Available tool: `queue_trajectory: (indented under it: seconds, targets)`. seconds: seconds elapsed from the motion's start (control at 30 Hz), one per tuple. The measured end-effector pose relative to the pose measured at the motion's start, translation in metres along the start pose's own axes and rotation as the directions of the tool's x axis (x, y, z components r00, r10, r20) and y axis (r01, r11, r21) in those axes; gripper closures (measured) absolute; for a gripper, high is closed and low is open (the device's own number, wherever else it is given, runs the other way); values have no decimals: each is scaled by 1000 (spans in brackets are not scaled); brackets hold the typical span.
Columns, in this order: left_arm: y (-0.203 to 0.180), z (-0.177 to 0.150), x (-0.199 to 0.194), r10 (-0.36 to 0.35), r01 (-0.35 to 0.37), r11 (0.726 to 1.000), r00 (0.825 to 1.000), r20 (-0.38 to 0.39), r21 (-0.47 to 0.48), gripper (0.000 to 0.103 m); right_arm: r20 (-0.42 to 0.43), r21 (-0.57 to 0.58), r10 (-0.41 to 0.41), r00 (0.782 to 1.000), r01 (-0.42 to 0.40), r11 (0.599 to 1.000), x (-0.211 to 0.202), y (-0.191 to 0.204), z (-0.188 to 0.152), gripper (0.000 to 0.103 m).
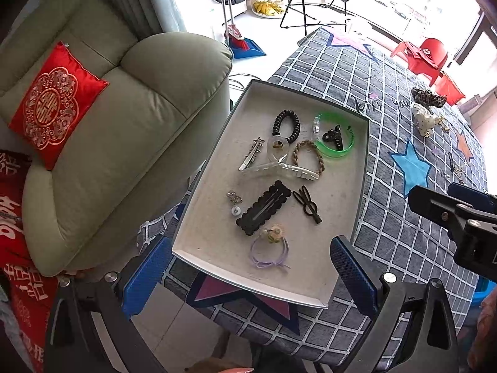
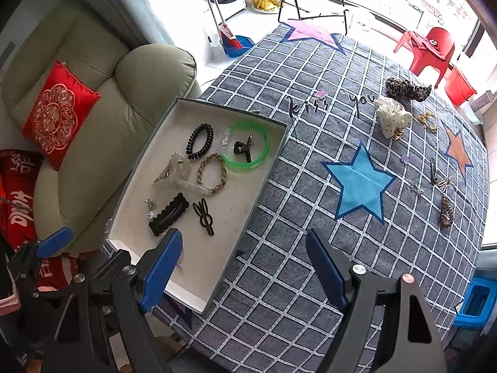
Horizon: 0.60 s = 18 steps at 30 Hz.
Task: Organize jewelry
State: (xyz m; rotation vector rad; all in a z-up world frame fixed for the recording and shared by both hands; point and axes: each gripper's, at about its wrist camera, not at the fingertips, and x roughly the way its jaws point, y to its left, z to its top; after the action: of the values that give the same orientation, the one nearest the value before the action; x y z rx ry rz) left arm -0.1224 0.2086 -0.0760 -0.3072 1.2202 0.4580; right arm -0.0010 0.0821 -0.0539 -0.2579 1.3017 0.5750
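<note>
Hair clips and bands fill the tray while scrunchies and clips wait on the cloth beyond its right side — both grippers, left and right, gape empty.

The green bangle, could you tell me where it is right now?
The green bangle lies in the tray's far right corner, ringing a small black claw clip, right of the black coil hair tie.
</note>
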Motion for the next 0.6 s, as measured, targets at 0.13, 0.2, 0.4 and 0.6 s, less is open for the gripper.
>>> queue_trajectory:
  seconds: [0.13,0.2,0.4,0.6]
  targets:
    - [0,0,1,4,-4,1000,1000,-2,-1,0,0,2,0,1000,0,1000,0,0,0,19]
    - [0,-1,1,5,-5,1000,1000,-3,-3,0,0,0,0,1000,0,1000,0,0,0,19]
    - [0,0,1,8,-8,1000,1000,-2,-2,0,0,1,-1,1000,1,1000,0,0,0,19]
    - [1,-1,2,13,-13,1000,1000,-4,-7,0,0,4,-1,1000,1,1000,0,1,0,19]
